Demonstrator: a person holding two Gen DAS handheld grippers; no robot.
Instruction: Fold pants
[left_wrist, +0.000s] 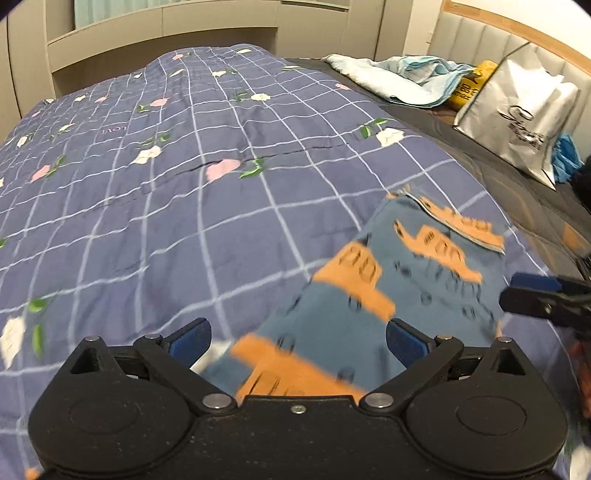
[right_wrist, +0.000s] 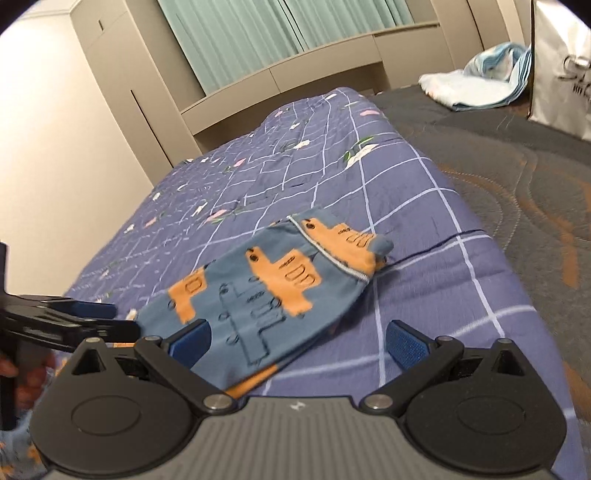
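Observation:
The blue pants (left_wrist: 406, 280) with an orange vehicle print lie folded on the purple checked quilt (left_wrist: 166, 221). My left gripper (left_wrist: 299, 339) hovers over their near end, jaws spread wide, and the cloth lies below the gap without touching the blue pads. From the right edge my right gripper (left_wrist: 517, 291) reaches in beside the pants. In the right wrist view the pants (right_wrist: 266, 288) stretch away, waistband at the far end. My right gripper (right_wrist: 299, 341) is open above their near corner. My left gripper (right_wrist: 114, 317) pokes in from the left at the pants' edge.
A white shopping bag (left_wrist: 517, 122), a yellow packet (left_wrist: 472, 85) and light blue cloths (left_wrist: 406, 77) sit by the padded headboard. Dark grey mattress cover (right_wrist: 498, 166) lies right of the quilt. Beige cabinets (right_wrist: 122, 92) and a green curtain stand behind. A hand (right_wrist: 22, 369) holds the left gripper.

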